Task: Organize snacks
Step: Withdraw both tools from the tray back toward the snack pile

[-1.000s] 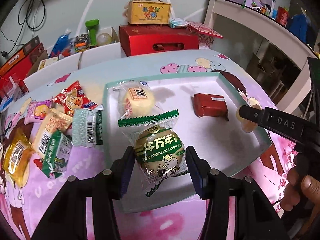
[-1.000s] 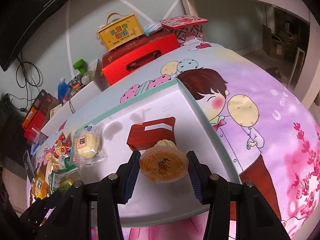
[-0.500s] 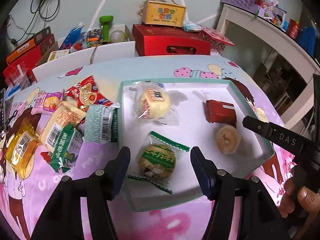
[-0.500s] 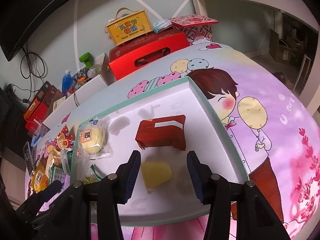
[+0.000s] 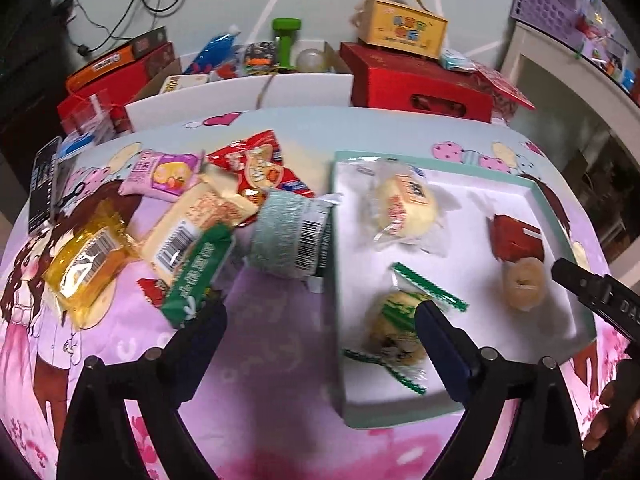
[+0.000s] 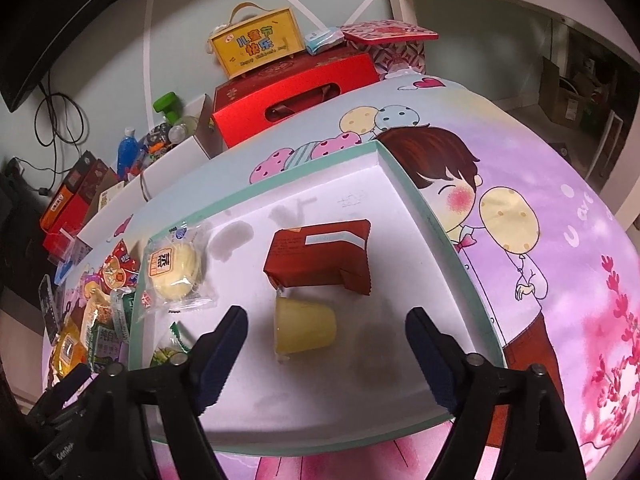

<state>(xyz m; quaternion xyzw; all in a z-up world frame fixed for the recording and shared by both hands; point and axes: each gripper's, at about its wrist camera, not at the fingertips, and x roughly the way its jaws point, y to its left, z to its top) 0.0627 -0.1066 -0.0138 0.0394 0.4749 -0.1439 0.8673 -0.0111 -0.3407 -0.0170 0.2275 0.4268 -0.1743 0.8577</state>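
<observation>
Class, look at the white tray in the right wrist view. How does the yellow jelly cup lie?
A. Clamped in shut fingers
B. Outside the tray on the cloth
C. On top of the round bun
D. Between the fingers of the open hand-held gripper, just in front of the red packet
D: the yellow jelly cup lies free on the white tray, between the spread fingers of the right hand-held gripper, just in front of the red packet.

Bare tray floor (image 6: 400, 280) right of red packet (image 6: 320, 258) and jelly cup (image 6: 304, 328).

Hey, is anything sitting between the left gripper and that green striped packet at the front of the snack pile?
Nothing visible: the open left gripper faces bare tablecloth, with the green striped packet beside its left finger.
</observation>
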